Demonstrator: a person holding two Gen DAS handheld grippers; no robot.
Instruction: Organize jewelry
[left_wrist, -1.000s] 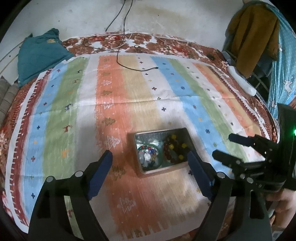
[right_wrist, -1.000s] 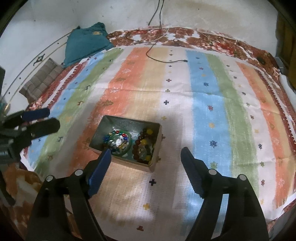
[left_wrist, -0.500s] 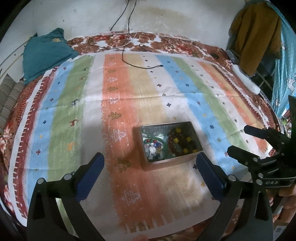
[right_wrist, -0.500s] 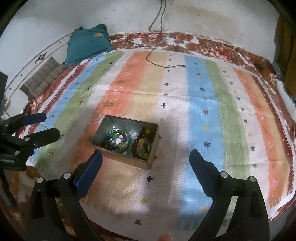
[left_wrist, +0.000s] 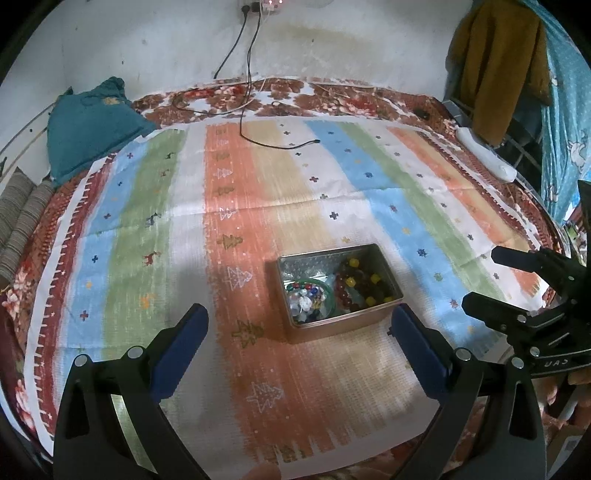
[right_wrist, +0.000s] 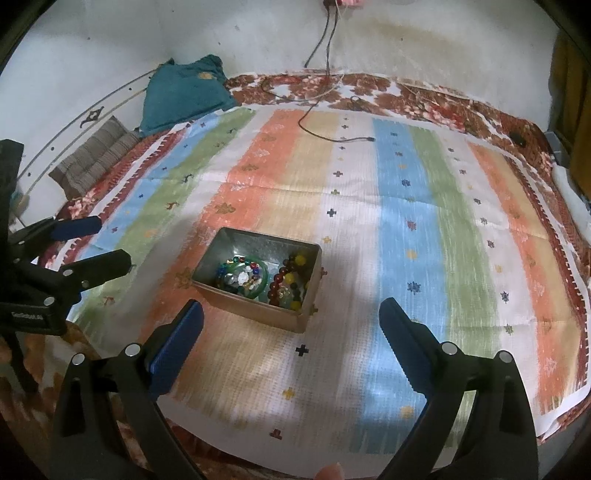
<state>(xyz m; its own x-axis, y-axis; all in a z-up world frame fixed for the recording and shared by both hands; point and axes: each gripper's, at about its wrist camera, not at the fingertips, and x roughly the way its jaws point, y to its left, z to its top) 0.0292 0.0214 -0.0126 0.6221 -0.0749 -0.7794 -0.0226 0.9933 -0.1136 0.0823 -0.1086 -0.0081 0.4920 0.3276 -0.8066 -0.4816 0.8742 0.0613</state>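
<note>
Metal, grey and open-topped, the tin box sits on the striped cloth with its jewelry heaped inside: a green bangle ringed around small coloured beads on one side, and a dark red bead bracelet with yellow beads on the other. The pieces overlap, so single strands are hard to tell apart, and the near wall of the box hides what lies lowest.

Both grippers hang above the cloth and hold nothing. The left gripper has just been opening its jaws and now stands spread wide, the box's near corner showing between its blue pads without touching them. The right gripper has likewise just been opening and is spread wide, with only bare cloth and the box's near edge between its fingers. Each gripper shows at the other camera's frame edge, partly cut off.

Open cloth surrounds the box on all sides. A black cable trails from the wall onto the far end of the cloth. A teal cushion lies at the far left corner, well apart from the box, against a stained white wall.
</note>
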